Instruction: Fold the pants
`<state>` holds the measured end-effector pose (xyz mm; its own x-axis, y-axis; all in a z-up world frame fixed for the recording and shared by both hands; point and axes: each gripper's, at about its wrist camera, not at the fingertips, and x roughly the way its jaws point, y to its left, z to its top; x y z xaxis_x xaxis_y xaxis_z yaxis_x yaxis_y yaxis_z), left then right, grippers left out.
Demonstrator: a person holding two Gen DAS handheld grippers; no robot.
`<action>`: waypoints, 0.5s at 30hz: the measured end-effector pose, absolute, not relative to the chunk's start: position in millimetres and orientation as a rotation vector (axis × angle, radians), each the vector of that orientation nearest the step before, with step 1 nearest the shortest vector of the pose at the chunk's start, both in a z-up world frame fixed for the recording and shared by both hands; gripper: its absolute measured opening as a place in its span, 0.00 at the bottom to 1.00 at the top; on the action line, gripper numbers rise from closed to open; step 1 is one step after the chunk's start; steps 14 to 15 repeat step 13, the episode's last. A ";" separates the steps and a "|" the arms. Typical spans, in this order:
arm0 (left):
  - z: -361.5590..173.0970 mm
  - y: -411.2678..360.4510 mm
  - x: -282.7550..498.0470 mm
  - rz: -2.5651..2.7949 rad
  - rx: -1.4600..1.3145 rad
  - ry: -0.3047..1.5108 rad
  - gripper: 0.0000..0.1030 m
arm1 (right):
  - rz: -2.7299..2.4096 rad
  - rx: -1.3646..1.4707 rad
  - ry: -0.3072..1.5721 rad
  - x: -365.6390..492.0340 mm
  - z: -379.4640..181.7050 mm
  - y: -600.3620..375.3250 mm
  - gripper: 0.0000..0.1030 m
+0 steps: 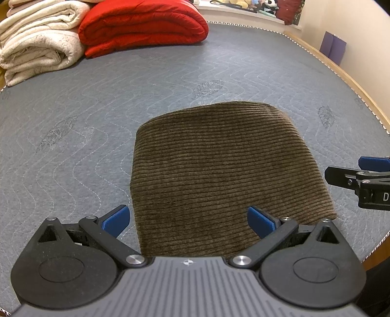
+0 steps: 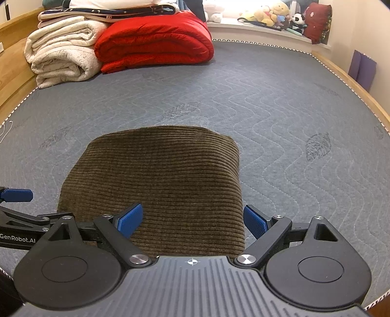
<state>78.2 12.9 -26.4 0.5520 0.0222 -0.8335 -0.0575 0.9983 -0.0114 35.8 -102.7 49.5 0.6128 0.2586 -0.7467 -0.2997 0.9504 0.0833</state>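
On grey quilted mattress (image 2: 268,102), folded pants (image 2: 156,185), both hand-held grippers wide, red quilt (image 2: 156,41) behind.

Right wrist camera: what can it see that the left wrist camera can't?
Only the right wrist view shows the dark star-patterned blanket on the cream pile and the panda toy clearly. Only the left wrist view shows the right gripper from the side. Both show the folded brown corduroy pants on the grey mattress, the red quilt, the cream blankets, and open blue-padded jaws; the left gripper holds nothing.
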 end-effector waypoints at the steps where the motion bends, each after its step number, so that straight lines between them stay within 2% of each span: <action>1: -26.3 12.8 78.0 0.046 -0.038 0.984 1.00 | 0.323 -0.050 0.852 35.6 49.9 -102.8 0.88; 15: -25.5 10.7 76.2 0.037 -0.028 0.972 1.00 | 0.328 -0.047 0.845 33.7 52.1 -104.9 0.88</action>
